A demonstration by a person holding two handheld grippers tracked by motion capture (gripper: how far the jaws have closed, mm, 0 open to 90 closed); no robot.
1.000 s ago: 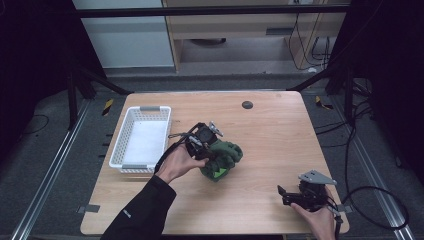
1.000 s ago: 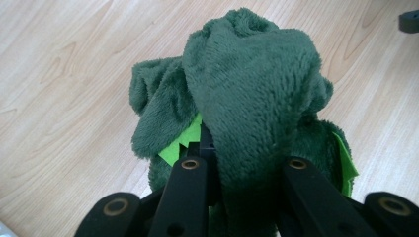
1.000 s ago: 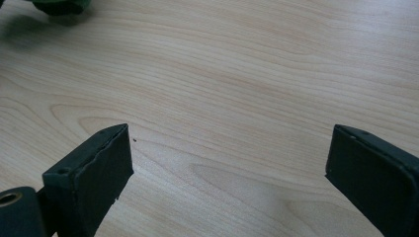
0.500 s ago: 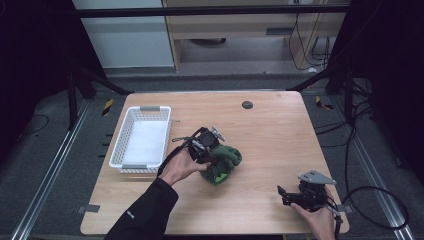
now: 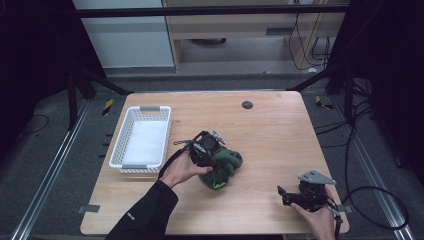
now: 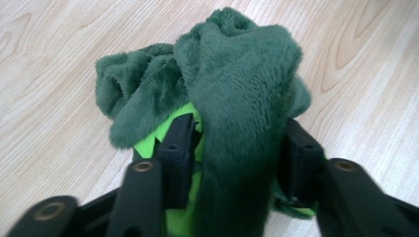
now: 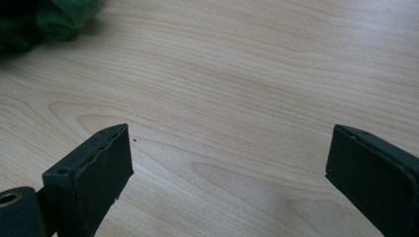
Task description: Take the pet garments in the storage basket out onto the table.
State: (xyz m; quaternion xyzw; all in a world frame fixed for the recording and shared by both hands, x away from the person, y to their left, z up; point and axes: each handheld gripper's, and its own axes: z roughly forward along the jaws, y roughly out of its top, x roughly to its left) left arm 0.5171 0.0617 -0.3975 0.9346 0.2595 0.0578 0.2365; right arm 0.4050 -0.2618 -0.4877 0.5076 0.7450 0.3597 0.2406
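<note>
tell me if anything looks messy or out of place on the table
Only the green plush cloth: it lies in a crumpled heap at mid-table, beside the white basket, not in it. A fold of it stands between the left gripper jaws, which have just been opening. Nothing looks spilled or damaged.

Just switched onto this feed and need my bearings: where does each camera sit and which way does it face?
High view: above the near edge, looking forward and down on the table; both forearms and the basket show.
Left gripper view: rides the left gripper, facing down along its jaws; they have just been opening, with the green plush cloth between them.
Right gripper view: rides the right gripper, facing level across bare wood, jaws wide apart.
Shared: all three show the green plush cloth.
</note>
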